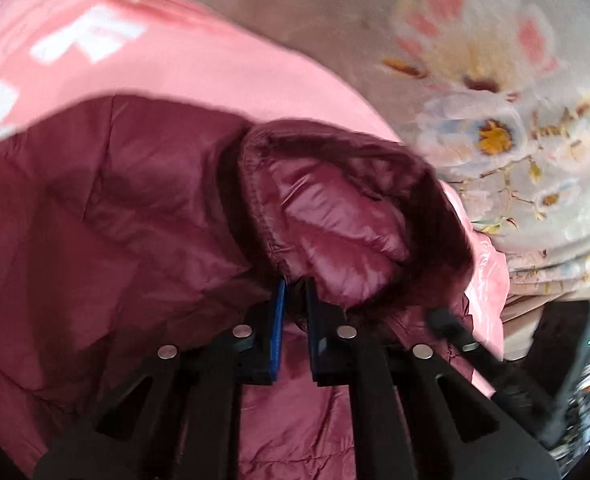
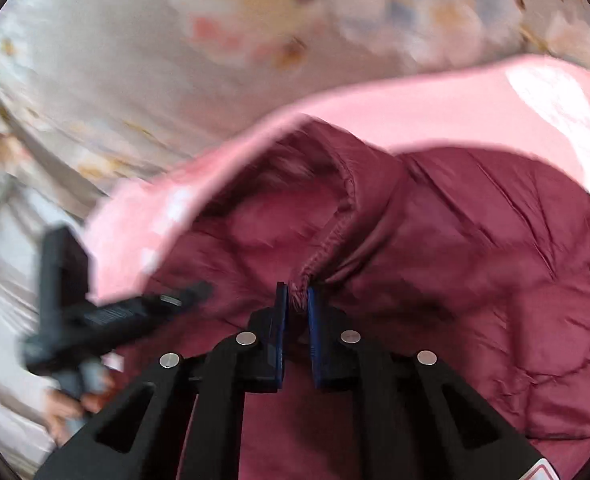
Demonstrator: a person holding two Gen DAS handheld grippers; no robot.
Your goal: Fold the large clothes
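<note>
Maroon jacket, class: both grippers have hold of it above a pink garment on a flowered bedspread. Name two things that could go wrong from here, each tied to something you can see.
1. The left gripper and right gripper each pinch only a thin stitched edge of the maroon jacket; the slick fabric may slip free.
2. The jacket lies over the pink garment, so it may drag that out of place on the flowered bedspread.

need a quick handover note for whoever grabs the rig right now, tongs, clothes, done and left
Left tongs: shut on the stitched edge of the maroon jacket.
Right tongs: shut on the jacket's stitched edge too, close beside the left tongs.
The jacket lies on a pink garment on the flowered bedcover.
Done: both edges gripped.
Left: carry out the fold; none is visibly finished yet.
</note>
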